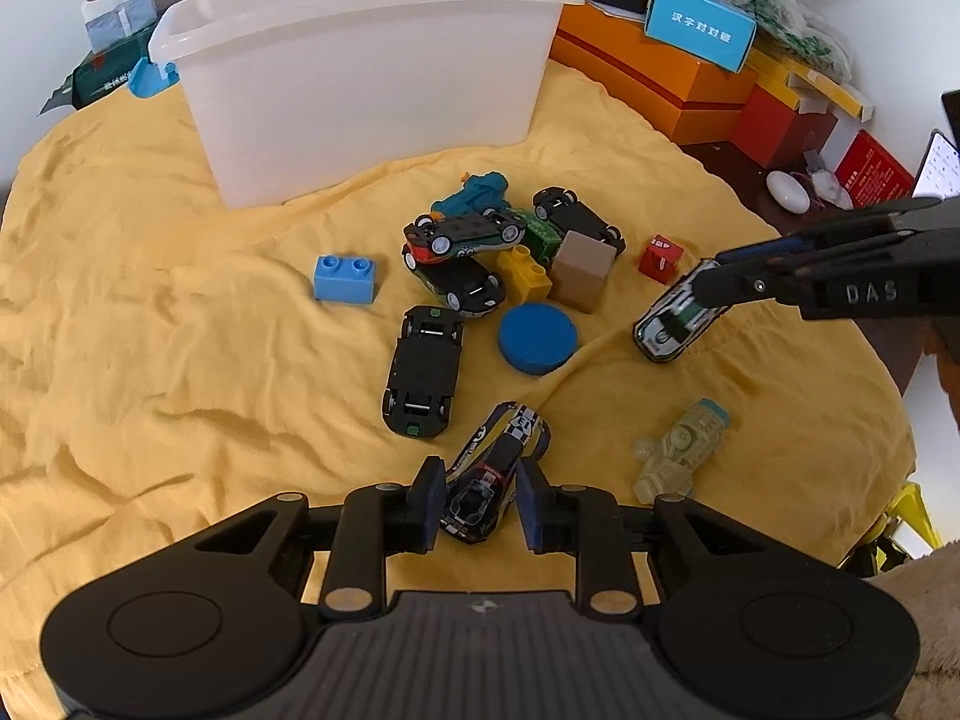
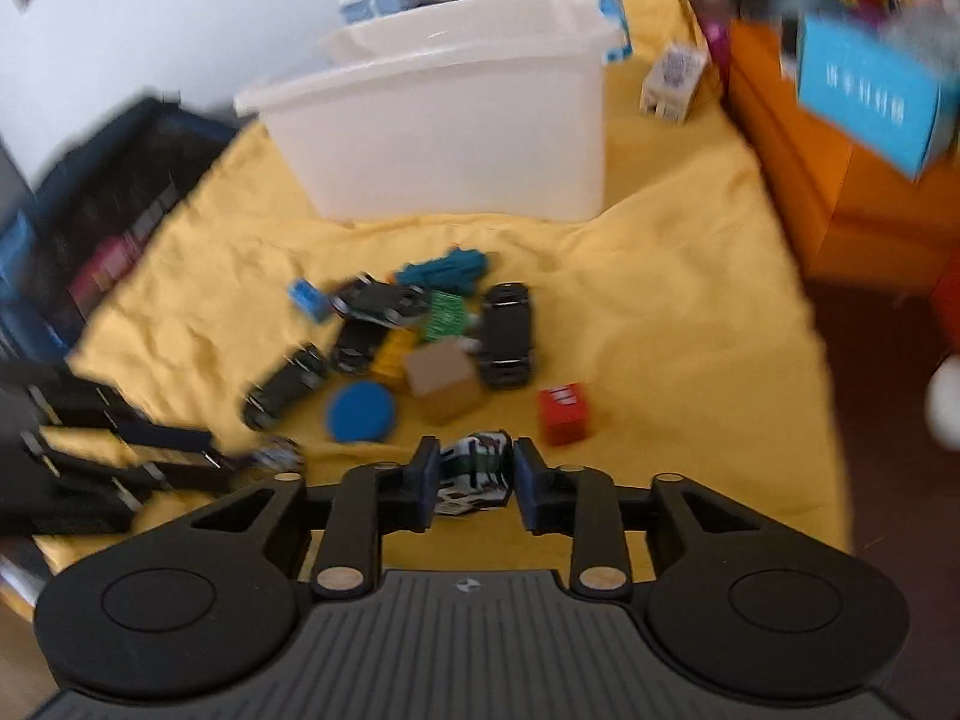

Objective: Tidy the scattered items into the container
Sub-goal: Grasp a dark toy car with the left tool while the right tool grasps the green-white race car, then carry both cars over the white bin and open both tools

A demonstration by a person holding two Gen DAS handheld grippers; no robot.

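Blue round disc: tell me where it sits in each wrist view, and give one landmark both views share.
Left wrist view: blue round disc lies at centre, right of the overturned black car.
Right wrist view: blue round disc lies left of centre, beside the tan block.
Shared landmark: white container.

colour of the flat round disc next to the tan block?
Blue flat round disc; clearest in left wrist view.

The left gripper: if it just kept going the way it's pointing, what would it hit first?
The left gripper already has a black racing car between its fingers, so that comes first; beyond it, probably the yellow cloth.
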